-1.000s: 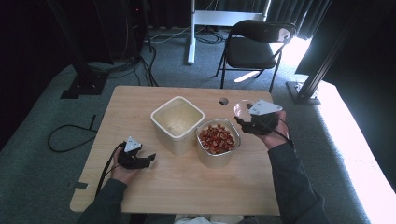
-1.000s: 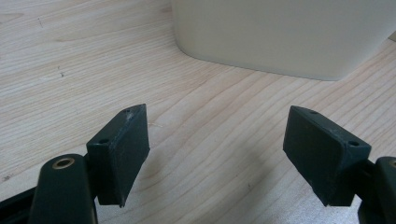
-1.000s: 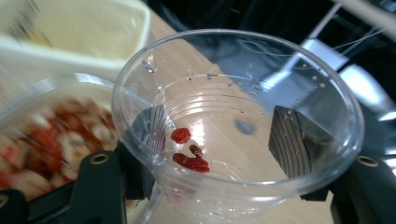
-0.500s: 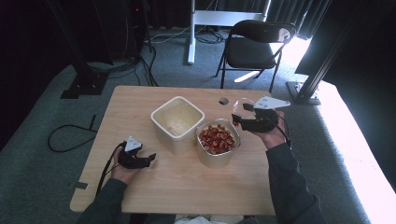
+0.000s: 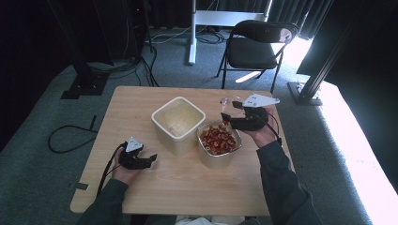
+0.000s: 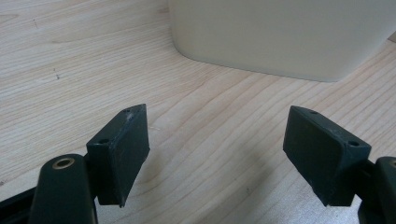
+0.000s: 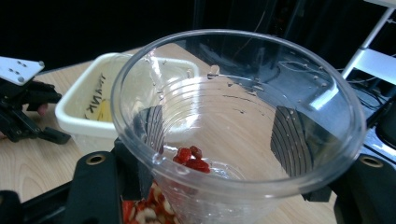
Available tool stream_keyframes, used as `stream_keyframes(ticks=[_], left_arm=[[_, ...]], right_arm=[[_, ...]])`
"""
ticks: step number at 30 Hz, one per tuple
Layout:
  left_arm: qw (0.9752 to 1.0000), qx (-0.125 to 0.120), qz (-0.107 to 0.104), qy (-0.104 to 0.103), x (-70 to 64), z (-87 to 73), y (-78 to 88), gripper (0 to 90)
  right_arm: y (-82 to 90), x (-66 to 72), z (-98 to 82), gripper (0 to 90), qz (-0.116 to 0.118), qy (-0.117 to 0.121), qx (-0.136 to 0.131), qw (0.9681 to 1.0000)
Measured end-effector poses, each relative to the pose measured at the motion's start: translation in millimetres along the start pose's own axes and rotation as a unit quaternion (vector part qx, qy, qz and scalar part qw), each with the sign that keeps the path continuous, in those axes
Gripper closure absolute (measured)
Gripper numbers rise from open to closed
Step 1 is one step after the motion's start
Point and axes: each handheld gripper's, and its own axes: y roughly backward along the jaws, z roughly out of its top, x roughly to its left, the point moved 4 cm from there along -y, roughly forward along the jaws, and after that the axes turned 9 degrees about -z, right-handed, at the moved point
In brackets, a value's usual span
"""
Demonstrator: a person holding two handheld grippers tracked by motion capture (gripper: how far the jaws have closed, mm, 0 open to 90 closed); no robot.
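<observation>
Right gripper [image 5: 231,117] clamps a clear plastic cup [image 7: 238,126] between its pads, though its jaws have just been easing a little wider with the cup between them. In the high view the cup hangs tilted just above the far edge of the metal bowl [image 5: 218,140], which holds red and pale pieces. In the right gripper view a few red pieces [image 7: 190,158] cling near the cup's bottom, so the cup looks almost emptied, or only barely filled; I cannot tell which.

Left gripper [image 5: 145,160] rests on the table [image 5: 187,187], well to the near left of the metal bowl, with its jaws spread wide and nothing between them. In the left gripper view only bare wood lies between the pads.

A cream square tub [image 5: 178,119] touches the metal bowl on its left. Its inside looks pale, and I see no red pieces in it. Judging from this, the moving of pieces between bowl and cup is underway, and the tub has not yet received any.
</observation>
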Motion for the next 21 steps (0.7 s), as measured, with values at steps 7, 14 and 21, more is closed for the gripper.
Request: stream_keyframes(ticks=[7, 14, 21], left_arm=[[1.0, 0.001, 0.0, -0.001, -0.5, 0.3, -0.6, 23.1], [1.0, 0.001, -0.001, -0.001, -0.4, 0.5, -0.7, 23.2], [1.0, 0.003, -0.001, -0.004, -0.6, 0.8, -1.2, 23.2]], right_arm=[[-9.8, 7.4, 5.6, 34.2, 0.016, -0.007, -0.004, 0.9998], [-17.2, 12.6, 13.8, 34.2, 0.027, -0.009, -0.007, 0.9996], [-24.9, 21.9, 22.5, 34.2, 0.043, -0.007, -0.011, 0.999]])
